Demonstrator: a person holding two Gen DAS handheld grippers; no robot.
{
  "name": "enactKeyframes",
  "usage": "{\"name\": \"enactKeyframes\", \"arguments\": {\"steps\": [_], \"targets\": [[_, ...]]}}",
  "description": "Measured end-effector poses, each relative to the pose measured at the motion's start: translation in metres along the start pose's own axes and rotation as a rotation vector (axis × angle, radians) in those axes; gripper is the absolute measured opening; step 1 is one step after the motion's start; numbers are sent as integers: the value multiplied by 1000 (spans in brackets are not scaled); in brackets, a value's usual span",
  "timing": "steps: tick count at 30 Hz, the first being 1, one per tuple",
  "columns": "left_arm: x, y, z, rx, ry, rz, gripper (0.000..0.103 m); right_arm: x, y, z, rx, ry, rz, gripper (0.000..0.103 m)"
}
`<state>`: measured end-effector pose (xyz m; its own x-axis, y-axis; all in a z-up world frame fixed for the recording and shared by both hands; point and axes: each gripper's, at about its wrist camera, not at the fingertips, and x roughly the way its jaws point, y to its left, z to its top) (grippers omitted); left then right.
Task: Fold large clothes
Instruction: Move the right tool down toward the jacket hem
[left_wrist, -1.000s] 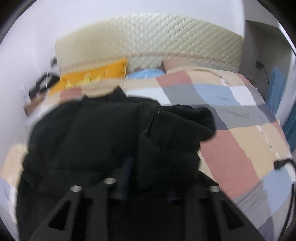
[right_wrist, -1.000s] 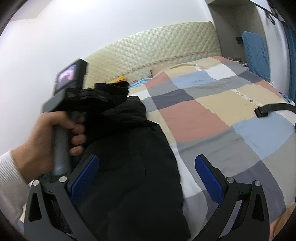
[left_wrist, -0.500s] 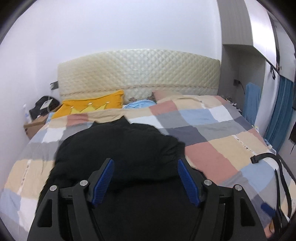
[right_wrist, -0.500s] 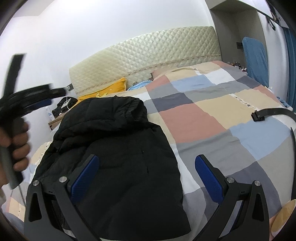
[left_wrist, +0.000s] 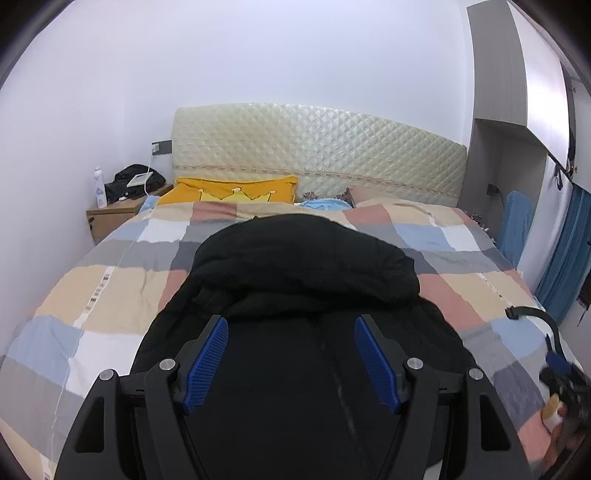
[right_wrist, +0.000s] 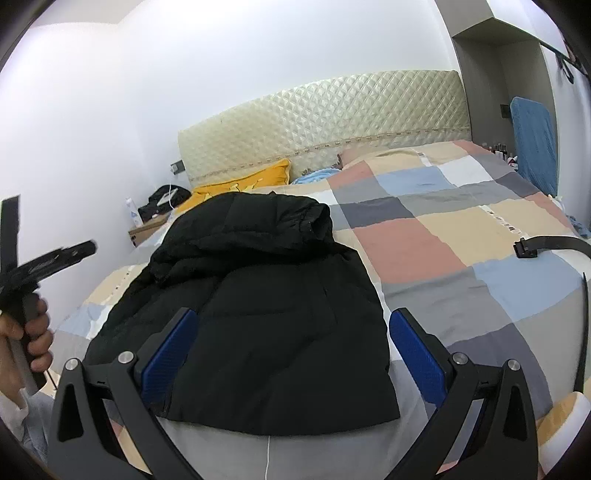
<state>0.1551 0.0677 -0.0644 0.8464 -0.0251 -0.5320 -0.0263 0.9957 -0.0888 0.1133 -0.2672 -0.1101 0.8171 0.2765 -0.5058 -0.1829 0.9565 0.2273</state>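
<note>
A black puffer jacket (left_wrist: 295, 280) lies folded on the patchwork bed cover (left_wrist: 110, 288), its hood end toward the headboard. My left gripper (left_wrist: 291, 354) hovers open over the jacket's near part; its blue pads (left_wrist: 207, 354) grip nothing. In the right wrist view the same jacket (right_wrist: 258, 295) lies left of centre. My right gripper (right_wrist: 291, 350) stands open above its near hem, empty. A hand (right_wrist: 35, 332) at the far left edge holds the left gripper's handle, off the jacket.
A wooden nightstand (left_wrist: 114, 218) with a bottle and a black bag stands left of the bed. A yellow pillow (left_wrist: 229, 190) lies by the quilted headboard (left_wrist: 317, 147). A black strap (right_wrist: 543, 245) lies on the bed's right side. Blue cloth (right_wrist: 532, 140) hangs by the right wall.
The left gripper let go of the black fold it held, opened, and drew back from the jacket toward the bed's near end. The right gripper stayed open and rose slightly.
</note>
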Motion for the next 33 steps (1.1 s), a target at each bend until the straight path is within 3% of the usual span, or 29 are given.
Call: {"name": "enactKeyframes", "arguments": {"steps": [7,13,19,24,28,33], "targets": [[-12,31,-42,-44,24,-4,71,21,10,-5,-41,101,-6,103],[1,47,-67,-96,102,-20,71,37,1,1,-23,208,5,103],[10,50,-73,-104,139,-18,71,75,-32,12,5,416,-5,103],[22,55,-81,-147,220,-46,71,104,-51,2,-19,543,-19,103],[27,55,-84,-142,239,-13,71,132,-81,-22,123,690,27,103],[37,53,-89,-144,281,-2,71,140,-112,-54,397,780,109,103]]}}
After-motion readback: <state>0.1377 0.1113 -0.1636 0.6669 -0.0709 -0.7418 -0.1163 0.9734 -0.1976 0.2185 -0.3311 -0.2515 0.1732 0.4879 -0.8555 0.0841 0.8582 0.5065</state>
